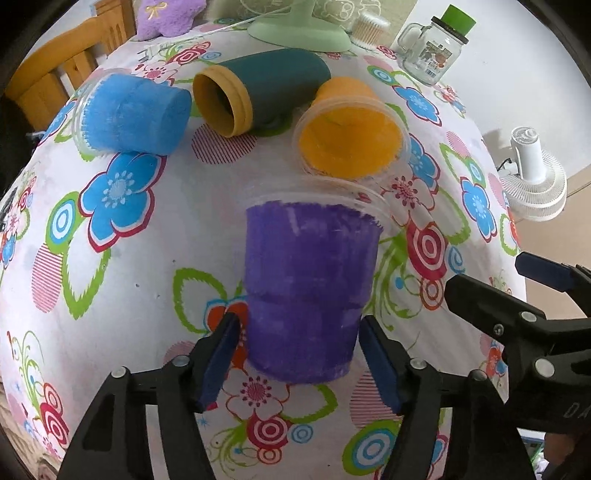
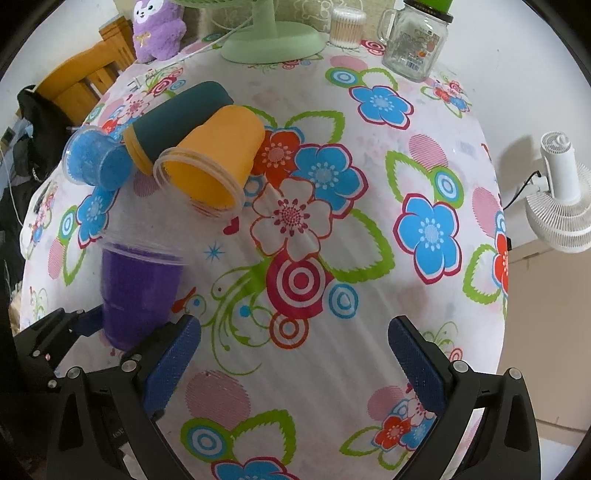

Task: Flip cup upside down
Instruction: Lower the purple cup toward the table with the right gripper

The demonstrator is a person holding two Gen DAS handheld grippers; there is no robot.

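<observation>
Purple-painted clear plastic cup (image 1: pixel 308 291) stands upright, rim up, between the jaws of the left gripper (image 1: pixel 301 360); the blue pads sit just beside its lower wall on either side, and whether they press the cup or leave a sliver of gap cannot be told. In the right wrist view the same purple cup (image 2: pixel 138 291) appears to the left of the right gripper (image 2: pixel 295 363), whose jaws are spread wide apart with nothing between them, over the flowered cloth of the counter (image 2: pixel 332 376).

Beyond the left jaws lie three cups on their sides: an orange-painted clear plastic cup (image 1: pixel 351 138) with its mouth toward the camera, a dark teal cylinder cup with a mustard rim (image 1: pixel 258 92) touching it, and a blue-painted clear plastic cup (image 1: pixel 133 114) further left. At the far edge stand a pale green fan base (image 1: pixel 299 35), a glass mug-jar with a green lid (image 1: pixel 432 48) and a purple plush toy (image 2: pixel 159 29).
</observation>
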